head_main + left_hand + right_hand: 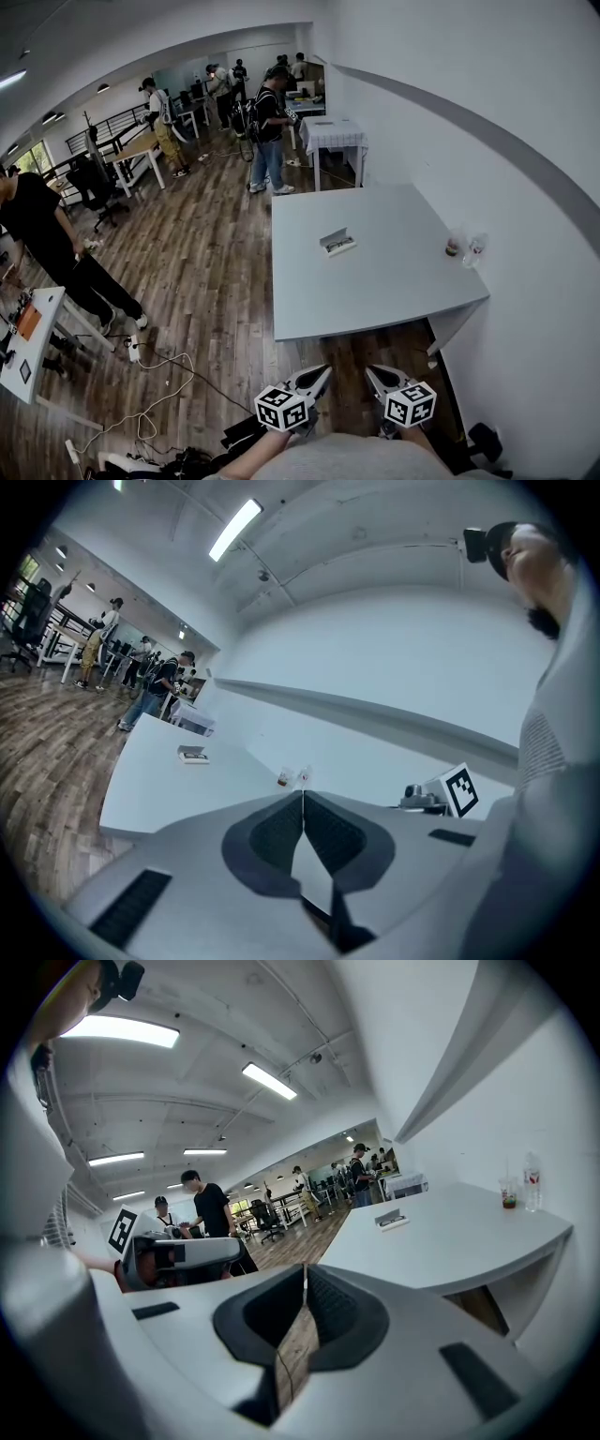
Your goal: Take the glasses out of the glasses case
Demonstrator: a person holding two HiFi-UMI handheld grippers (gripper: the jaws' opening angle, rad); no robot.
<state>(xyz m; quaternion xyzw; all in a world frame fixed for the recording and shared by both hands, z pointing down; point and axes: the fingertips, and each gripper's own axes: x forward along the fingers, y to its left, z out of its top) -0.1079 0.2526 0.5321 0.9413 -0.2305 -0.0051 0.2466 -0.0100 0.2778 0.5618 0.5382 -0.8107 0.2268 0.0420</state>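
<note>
Table [375,291] on wood floor [206,281] carries open glasses case [337,243], cup [453,246] at three o'clock; left gripper [322,372], right gripper [372,372] closed, empty.

A pale grey surface [375,281] stands well ahead of both pairs of jaws, against the wall. Near its middle lies an open glasses case [337,243]. Off to the right of the jaws, at the wall edge, a small cup [453,246] stands just beside what looks like a clear bottle [475,249].
</note>
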